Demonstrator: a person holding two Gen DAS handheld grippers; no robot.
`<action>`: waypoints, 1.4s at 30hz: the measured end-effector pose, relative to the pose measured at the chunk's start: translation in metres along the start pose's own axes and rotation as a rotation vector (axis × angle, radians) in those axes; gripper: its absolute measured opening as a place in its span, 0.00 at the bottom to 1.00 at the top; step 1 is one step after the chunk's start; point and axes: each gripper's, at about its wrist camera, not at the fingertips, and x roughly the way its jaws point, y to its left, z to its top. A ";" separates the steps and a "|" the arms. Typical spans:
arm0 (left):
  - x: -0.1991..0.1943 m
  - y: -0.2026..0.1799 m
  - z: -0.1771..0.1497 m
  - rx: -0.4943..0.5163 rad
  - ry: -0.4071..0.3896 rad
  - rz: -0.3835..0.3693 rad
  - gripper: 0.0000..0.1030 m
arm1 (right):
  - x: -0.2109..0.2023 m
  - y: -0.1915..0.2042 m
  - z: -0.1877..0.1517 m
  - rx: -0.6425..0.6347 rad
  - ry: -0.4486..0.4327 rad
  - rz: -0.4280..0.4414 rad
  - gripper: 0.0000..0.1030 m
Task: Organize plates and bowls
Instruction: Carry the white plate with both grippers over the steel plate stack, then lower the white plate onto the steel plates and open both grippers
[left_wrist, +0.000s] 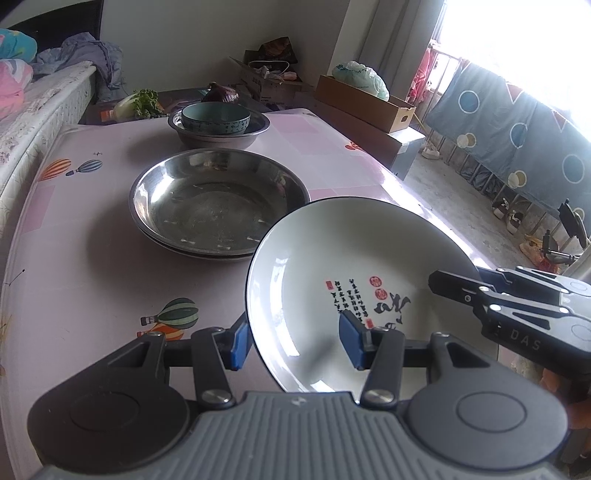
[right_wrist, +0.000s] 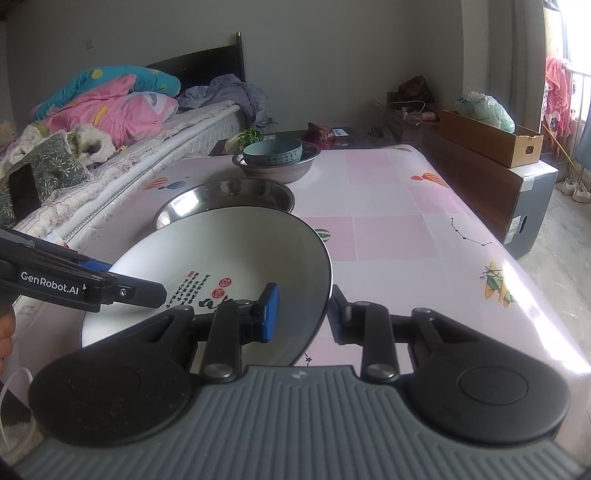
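A white ceramic plate (left_wrist: 332, 266) with red and black calligraphy and a dark rim is held tilted above the table's near edge. My left gripper (left_wrist: 295, 339) straddles its near-left rim, one blue pad on each side, still wide open. My right gripper (right_wrist: 303, 314) straddles its right rim (right_wrist: 258, 251) the same way and also looks open. Each gripper shows in the other's view: the right one (left_wrist: 458, 291) and the left one (right_wrist: 140, 291). Stacked steel plates (left_wrist: 218, 203) lie mid-table. A teal bowl (left_wrist: 216, 118) sits in a steel bowl (left_wrist: 218, 138) behind them.
The table (left_wrist: 81, 258) has a pink balloon-print cover. A bed (right_wrist: 110, 147) with bedding runs along its left side. Vegetables (left_wrist: 142, 101) and a red onion (left_wrist: 221, 93) lie beyond the far edge. Cardboard boxes (left_wrist: 365, 101) stand at the right; the floor is beyond.
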 end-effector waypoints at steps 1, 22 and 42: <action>0.000 0.001 0.001 -0.002 -0.002 0.000 0.49 | 0.000 0.001 0.001 -0.001 0.000 0.001 0.27; -0.001 0.044 0.029 -0.066 -0.041 0.031 0.49 | 0.043 0.025 0.045 -0.018 -0.001 0.052 0.27; 0.054 0.091 0.082 -0.122 0.002 0.085 0.49 | 0.155 0.018 0.092 0.058 0.086 0.114 0.27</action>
